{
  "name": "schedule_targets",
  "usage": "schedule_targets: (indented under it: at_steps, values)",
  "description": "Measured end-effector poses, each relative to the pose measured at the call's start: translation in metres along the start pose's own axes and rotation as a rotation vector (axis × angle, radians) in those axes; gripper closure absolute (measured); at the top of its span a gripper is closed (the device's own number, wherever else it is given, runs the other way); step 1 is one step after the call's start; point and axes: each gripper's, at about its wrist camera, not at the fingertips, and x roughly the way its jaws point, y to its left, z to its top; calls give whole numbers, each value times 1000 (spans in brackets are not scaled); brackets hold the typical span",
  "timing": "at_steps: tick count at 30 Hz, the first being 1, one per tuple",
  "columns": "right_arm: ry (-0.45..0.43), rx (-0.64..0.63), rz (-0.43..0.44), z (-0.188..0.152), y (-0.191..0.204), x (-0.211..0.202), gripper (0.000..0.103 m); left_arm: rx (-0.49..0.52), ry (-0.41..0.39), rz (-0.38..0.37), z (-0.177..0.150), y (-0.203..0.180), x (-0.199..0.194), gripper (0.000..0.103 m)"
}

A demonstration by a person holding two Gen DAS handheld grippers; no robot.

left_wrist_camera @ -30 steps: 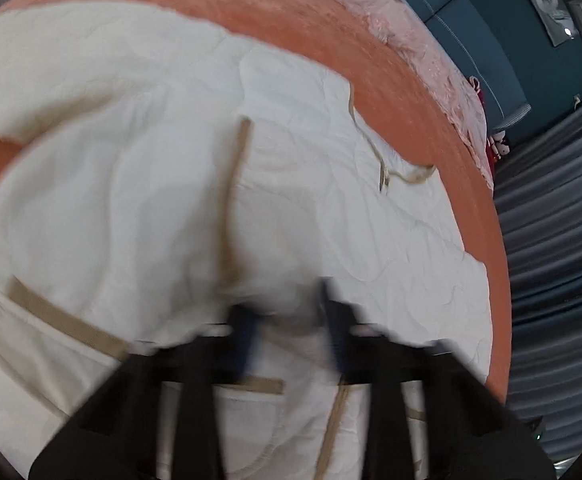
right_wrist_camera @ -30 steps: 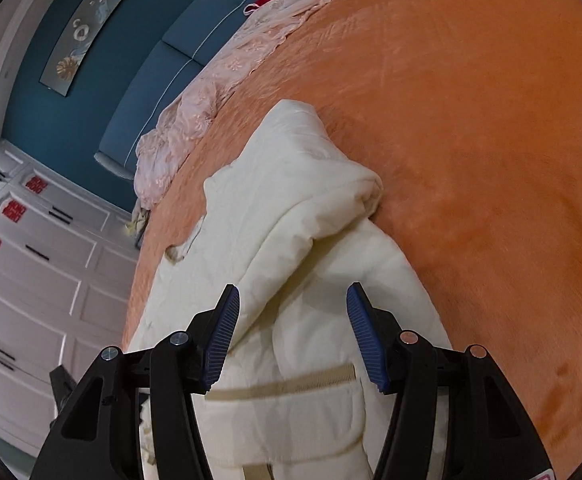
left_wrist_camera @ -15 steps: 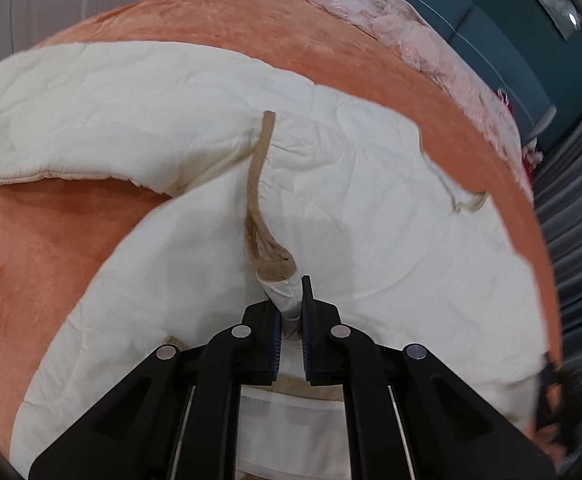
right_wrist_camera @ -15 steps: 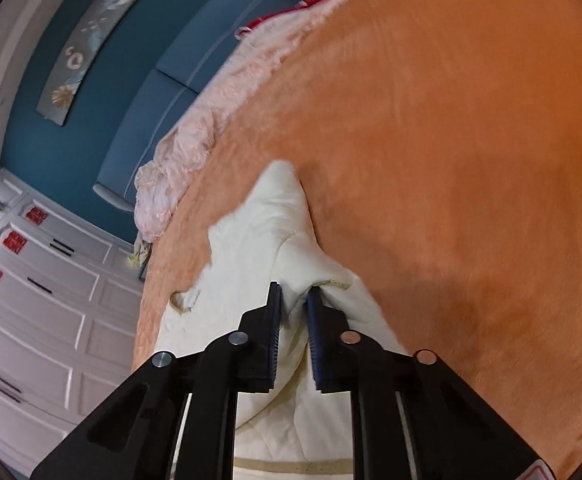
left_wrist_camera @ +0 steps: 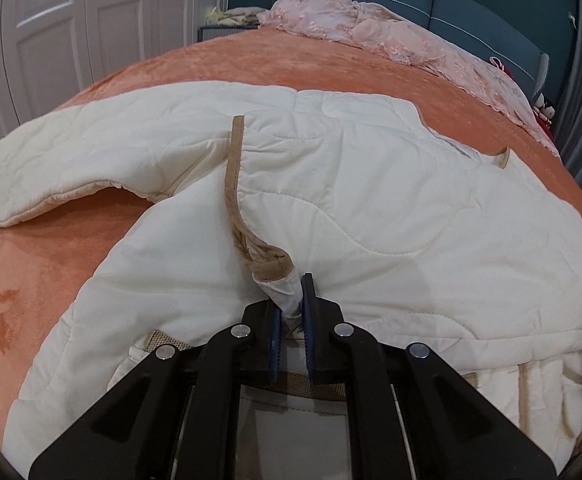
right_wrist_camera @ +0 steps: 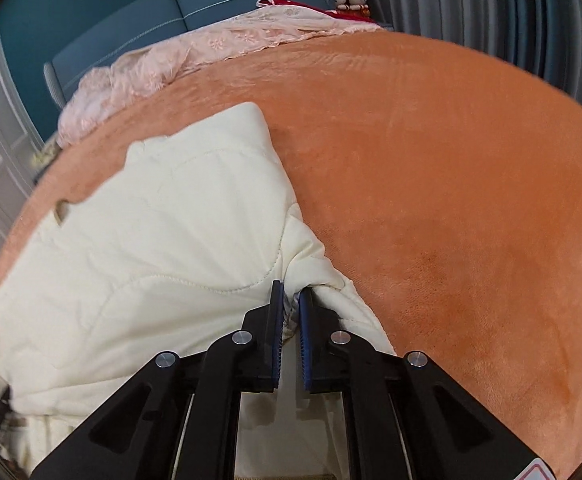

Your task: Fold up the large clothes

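A cream quilted jacket [left_wrist_camera: 371, 208] with tan trim lies spread on an orange bedspread [left_wrist_camera: 51, 248]. My left gripper [left_wrist_camera: 293, 296] is shut on a bunched fold of the jacket beside its tan front band [left_wrist_camera: 235, 168]. One sleeve [left_wrist_camera: 71, 160] stretches out to the left. In the right wrist view the same jacket [right_wrist_camera: 151, 240] fills the left half, with a folded-over sleeve end [right_wrist_camera: 235, 132] pointing toward the headboard. My right gripper [right_wrist_camera: 289, 300] is shut on a pinch of the jacket's right edge, and the cloth shows between its blue pads [right_wrist_camera: 277, 320].
A pink lace cover [left_wrist_camera: 391, 36] lies crumpled along the head of the bed before a blue headboard [right_wrist_camera: 195, 4]. White wardrobe doors [left_wrist_camera: 71, 32] stand on the left, grey curtains [right_wrist_camera: 511, 4] on the right. Bare orange bedspread [right_wrist_camera: 451, 200] spreads right of the jacket.
The right gripper went from open over the jacket to shut on its edge. Both views rolled level and pulled back a little. The left gripper kept its hold on the fold.
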Motion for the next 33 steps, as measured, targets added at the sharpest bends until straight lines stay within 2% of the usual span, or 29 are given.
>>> schedule_targets:
  at_steps: [4, 10, 12, 14, 15, 17, 20, 22, 24, 26, 33]
  values:
    - [-10, -35, -38, -3, 6, 2, 96, 29, -23, 30, -3, -6, 1, 94]
    - [-28, -40, -71, -4, 9, -7, 94, 30, -35, 22, -5, -5, 2, 94]
    - [-53, -39, -114, -4, 14, -22, 94, 26, -38, 17, -6, -4, 2, 94]
    - [-138, -24, -147, -9, 29, -55, 84, 21, -41, 12, -6, -3, 2, 94]
    - [-189, -35, -99, -15, 43, -75, 84, 20, -44, 11, -6, -3, 2, 94]
    - [-196, -96, -15, -20, 73, -88, 84, 17, -48, 7, -7, -3, 2, 94]
    - [-121, -245, 136, -31, 134, -84, 84, 12, -49, -1, -7, -2, 1, 94]
    - [-86, -319, 170, -43, 164, -73, 84, 7, -49, -8, -7, -1, 2, 94]
    - [-50, -361, 169, -54, 179, -61, 84, 0, -49, -16, -7, 1, 2, 94]
    - [26, -378, 153, -73, 182, -37, 84, -3, -52, -23, -7, 2, 2, 94]
    - [-18, -423, 103, -87, 186, -28, 85, -3, -59, -25, -8, 0, 2, 93]
